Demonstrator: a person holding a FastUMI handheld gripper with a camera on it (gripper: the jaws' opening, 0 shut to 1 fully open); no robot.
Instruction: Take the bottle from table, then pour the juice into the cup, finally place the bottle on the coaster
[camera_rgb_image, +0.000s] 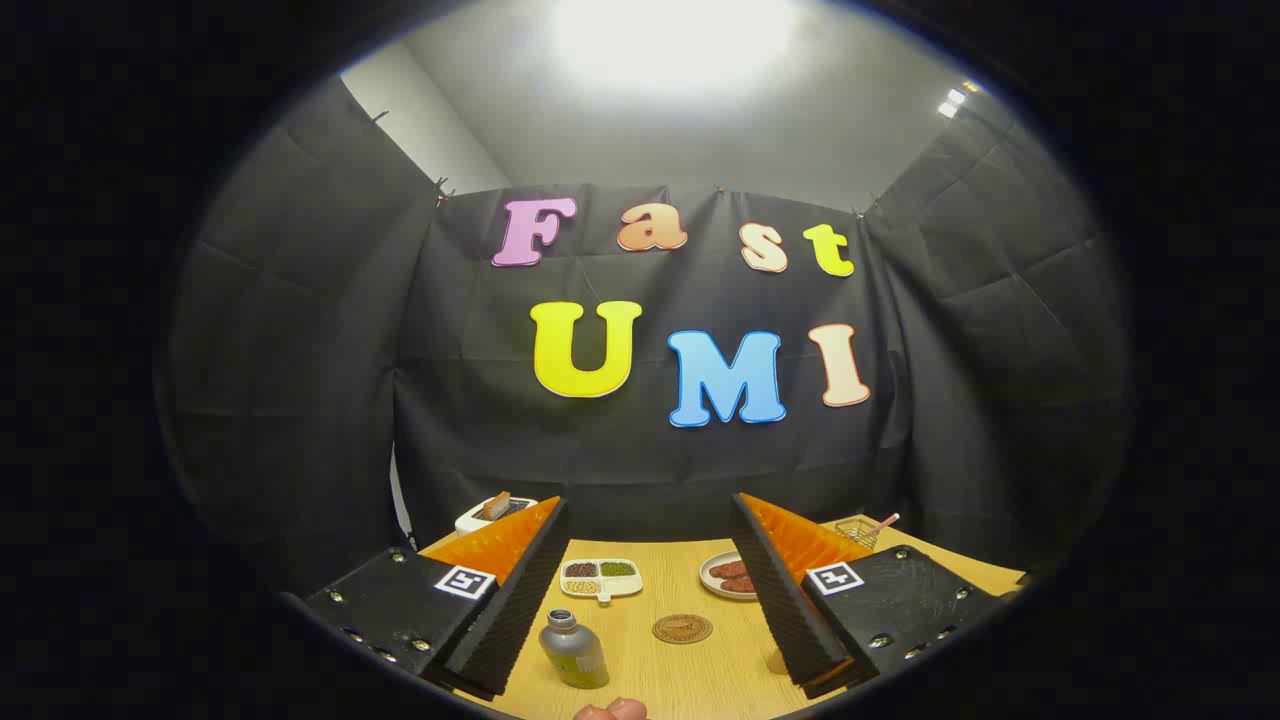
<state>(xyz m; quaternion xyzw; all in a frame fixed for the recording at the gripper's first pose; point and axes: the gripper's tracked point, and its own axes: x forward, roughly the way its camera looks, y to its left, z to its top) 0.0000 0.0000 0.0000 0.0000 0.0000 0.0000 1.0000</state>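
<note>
A small bottle (573, 650) with a grey cap and greenish body stands on the wooden table (690, 675), just inside my left finger and well below the fingertips. A round brown coaster (682, 628) lies on the table to its right, between my two fingers. My gripper (648, 505) is open wide, raised above the table with nothing between its fingers. The cup is hidden from me. Fingertips of a person's hand (610, 711) show at the near table edge beside the bottle.
Beyond the coaster lies a white divided dish (601, 578) of beans and a plate (727, 576) with reddish pieces. A white toaster (490, 512) stands at the back left, a small wire basket (860, 531) at the back right. Black cloth walls close the booth.
</note>
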